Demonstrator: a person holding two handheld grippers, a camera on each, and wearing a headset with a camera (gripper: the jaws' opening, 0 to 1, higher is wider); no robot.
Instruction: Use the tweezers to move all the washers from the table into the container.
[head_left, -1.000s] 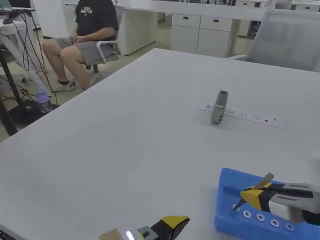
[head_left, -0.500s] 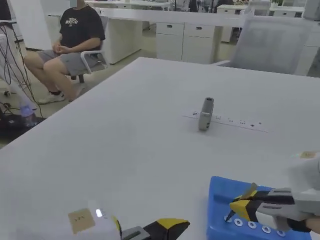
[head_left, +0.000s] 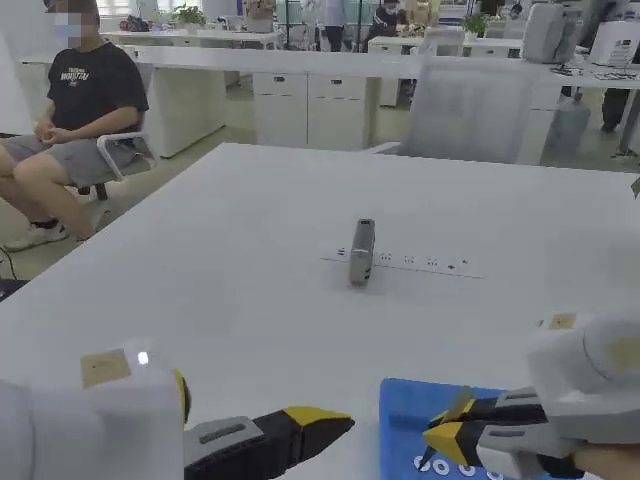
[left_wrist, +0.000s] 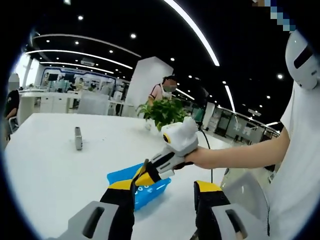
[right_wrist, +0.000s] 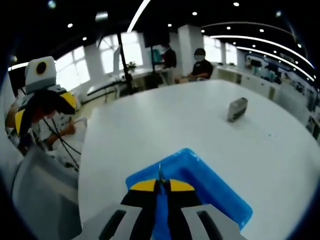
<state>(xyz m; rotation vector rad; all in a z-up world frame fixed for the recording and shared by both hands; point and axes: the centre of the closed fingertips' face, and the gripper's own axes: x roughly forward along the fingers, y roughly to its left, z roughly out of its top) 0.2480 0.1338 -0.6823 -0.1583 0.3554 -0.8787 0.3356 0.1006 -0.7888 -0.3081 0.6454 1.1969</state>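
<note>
Right gripper (right_wrist: 160, 186) clenches slim metal tweezers (right_wrist: 159, 171) over blue plastic container (right_wrist: 217, 194); left gripper (left_wrist: 165, 188) released.

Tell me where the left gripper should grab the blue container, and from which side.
Probably the blue container by its left wall, coming from the left, where the open left gripper sits: it is a shallow open tray, so one jaw fits inside and one outside the thin rim.

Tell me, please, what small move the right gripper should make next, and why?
Probably lift the right gripper a little, raising the tweezers clear of the blue container. Their tip sits low over the washers already lying inside, so a lift seems due before anything else.
</note>
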